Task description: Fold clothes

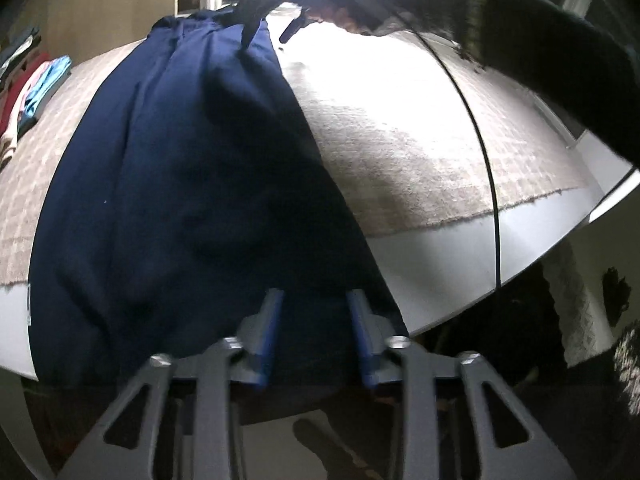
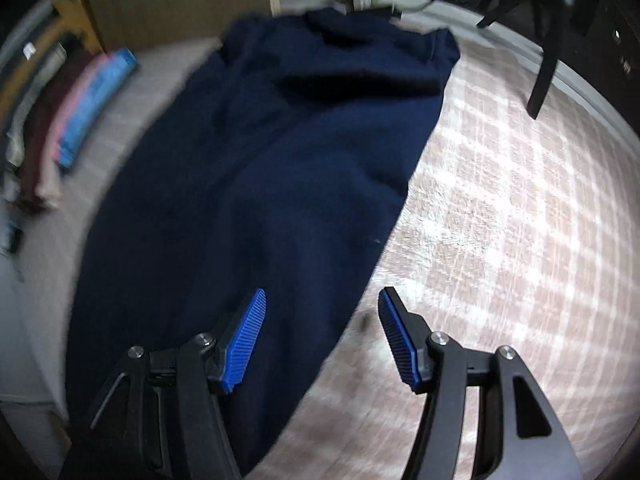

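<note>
A navy garment (image 1: 180, 184) lies stretched lengthwise on a beige checked cloth (image 1: 420, 140) that covers the table. Its near end reaches the table's front edge. My left gripper (image 1: 316, 304) stands over that near end. A narrow gap shows between its blue pads, and the fabric there looks smooth, not bunched. In the right wrist view the navy garment (image 2: 260, 184) runs away from the camera. My right gripper (image 2: 322, 300) is open above the garment's right edge, with one pad over fabric and the other over the cloth. A dark-sleeved arm (image 1: 540, 40) reaches over the far end.
Folded clothes in red, pink and blue are stacked at the left (image 1: 36, 88) (image 2: 80, 120). A black cable (image 1: 480, 140) hangs across the right half of the table. The white table edge (image 1: 460, 260) drops off at front right. A dark chair leg (image 2: 540, 80) stands at the far right.
</note>
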`<state>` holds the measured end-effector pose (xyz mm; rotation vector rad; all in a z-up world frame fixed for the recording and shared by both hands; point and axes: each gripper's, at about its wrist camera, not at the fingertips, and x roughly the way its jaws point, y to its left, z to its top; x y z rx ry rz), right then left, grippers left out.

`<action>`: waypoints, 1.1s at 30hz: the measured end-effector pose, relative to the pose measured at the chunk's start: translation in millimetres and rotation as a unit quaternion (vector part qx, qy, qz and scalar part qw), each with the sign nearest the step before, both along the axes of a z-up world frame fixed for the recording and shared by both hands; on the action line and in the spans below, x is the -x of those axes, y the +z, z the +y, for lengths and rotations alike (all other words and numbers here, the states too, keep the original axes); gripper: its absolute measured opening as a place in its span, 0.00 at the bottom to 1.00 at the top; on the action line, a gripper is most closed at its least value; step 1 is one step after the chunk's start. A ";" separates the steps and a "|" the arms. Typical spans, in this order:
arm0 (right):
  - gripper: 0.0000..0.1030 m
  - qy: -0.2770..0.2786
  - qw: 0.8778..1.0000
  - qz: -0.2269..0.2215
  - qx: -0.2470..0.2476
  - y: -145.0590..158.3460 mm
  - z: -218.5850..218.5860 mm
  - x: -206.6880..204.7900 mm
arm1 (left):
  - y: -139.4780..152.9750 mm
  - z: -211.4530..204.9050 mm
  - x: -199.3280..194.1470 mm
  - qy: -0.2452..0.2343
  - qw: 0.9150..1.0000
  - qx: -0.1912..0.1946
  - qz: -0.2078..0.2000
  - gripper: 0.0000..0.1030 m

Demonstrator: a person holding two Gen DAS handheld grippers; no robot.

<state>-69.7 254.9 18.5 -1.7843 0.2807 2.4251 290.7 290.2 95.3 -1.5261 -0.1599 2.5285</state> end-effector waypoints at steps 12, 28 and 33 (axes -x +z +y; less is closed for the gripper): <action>0.05 0.067 0.998 0.013 0.004 10.1 8.9 6.1 | 43.8 -3.5 4.1 -0.037 0.993 -0.110 0.033 0.02; 0.30 0.024 0.998 0.060 0.020 24.2 33.8 -19.8 | 28.9 -82.0 -55.5 0.107 0.992 -0.067 -0.020 0.31; 0.30 0.078 0.992 0.057 0.079 17.1 -1.3 -68.2 | 7.5 -97.0 -38.5 0.130 0.987 -0.084 -0.033 0.31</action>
